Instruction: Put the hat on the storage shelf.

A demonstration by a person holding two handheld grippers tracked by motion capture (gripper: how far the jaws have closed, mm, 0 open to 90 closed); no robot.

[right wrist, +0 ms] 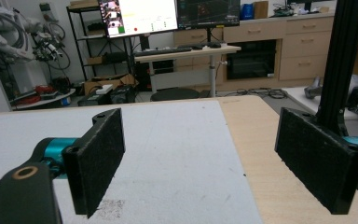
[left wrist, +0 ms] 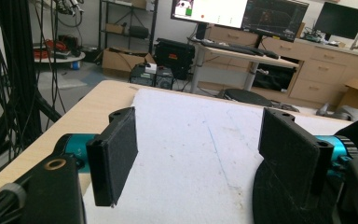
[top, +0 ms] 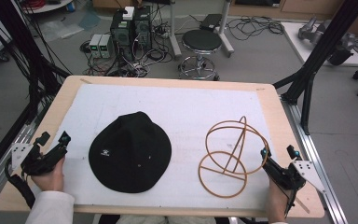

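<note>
Left claw (top: 53,142) and right claw (top: 277,156) rest released at the worktop (top: 270,100) edges, nothing between the jaws. Black bucket hat (top: 130,153) lies just right of the left claw; wire hat stand (top: 230,156) just left of the right, apparently staged for pickup.

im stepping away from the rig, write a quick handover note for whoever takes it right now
Left gripper: open, empty, at the table's near left corner, just left of the black hat.
Right gripper: open, empty, at the near right, close beside the wire hat stand.
Hat lies flat, crown up, on the white mat; the stand sits to its right, apart from it.
Done: nothing gripped yet.
Left: probably pick up the hat and set it on the stand.
</note>
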